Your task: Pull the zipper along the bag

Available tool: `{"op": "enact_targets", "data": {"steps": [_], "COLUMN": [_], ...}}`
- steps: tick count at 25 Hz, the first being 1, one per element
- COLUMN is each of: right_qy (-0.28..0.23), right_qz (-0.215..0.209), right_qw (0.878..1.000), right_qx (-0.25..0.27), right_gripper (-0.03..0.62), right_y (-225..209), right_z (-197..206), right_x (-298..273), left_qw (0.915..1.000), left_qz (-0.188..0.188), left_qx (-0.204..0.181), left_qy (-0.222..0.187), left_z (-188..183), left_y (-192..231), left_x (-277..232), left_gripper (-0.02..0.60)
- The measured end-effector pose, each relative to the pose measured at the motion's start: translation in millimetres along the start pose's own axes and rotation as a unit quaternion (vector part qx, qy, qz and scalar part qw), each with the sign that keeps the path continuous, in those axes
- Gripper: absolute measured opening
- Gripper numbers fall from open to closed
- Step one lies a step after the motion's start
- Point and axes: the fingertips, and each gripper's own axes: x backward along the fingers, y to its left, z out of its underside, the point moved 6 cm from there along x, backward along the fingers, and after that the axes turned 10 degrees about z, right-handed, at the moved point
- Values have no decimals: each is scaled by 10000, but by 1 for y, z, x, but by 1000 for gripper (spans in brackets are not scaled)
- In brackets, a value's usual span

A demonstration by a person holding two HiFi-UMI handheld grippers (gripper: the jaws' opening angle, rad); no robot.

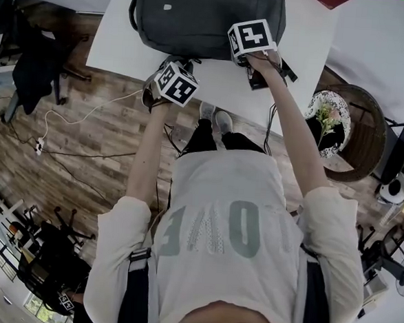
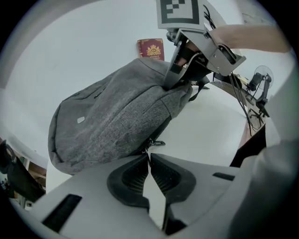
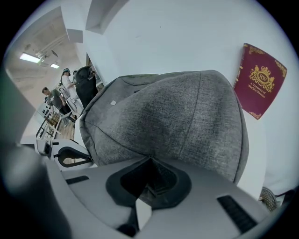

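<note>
Left gripper (image 2: pixel 148 155) pinches the zipper pull (image 2: pixel 153 142) at six o'clock of the bag (image 2: pixel 112 112). Right gripper (image 3: pixel 149 158), clamped tight on bag fabric, should brace it taut during a steady pull

We see a grey fabric backpack (image 1: pixel 198 19), lying flat w/ front up on the white table (image 1: pixel 299 54), small pale tag on front, metal zipper pull (image 2: pixel 155 143) at its side nr table's front edge
</note>
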Motion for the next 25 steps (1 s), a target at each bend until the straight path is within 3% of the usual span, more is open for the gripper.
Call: {"op": "enact_targets", "data": {"steps": [8,13,20,22,25], "right_qy": [26,-62,-122,-331,-1102], "right_qz": [-14,-94,-454,-589,-525], "right_qw": [10000,9999,9989,9977,9925], "right_qx": [-9,-7,-76,-94,2], "right_gripper": [25,25,25,26,26], "right_y": [-5,-8,-15,-18,-20], "right_z": [1,5,3,-2,-24], "right_x": [0,5,9,19,56], "left_qw": [9991,9960,9882,9844,9752], "left_qz": [90,196,-124,-285,-647], "left_qx": [319,607,988,1011,935], "left_qy": [-251,-623,-1161,-1411,-1899], "left_z": [-3,1,-4,-10,-26], "left_y": [-1,-3,1,7,23], "left_x": [-1,3,27,48,92], "left_gripper": [29,29,31,31,31]}}
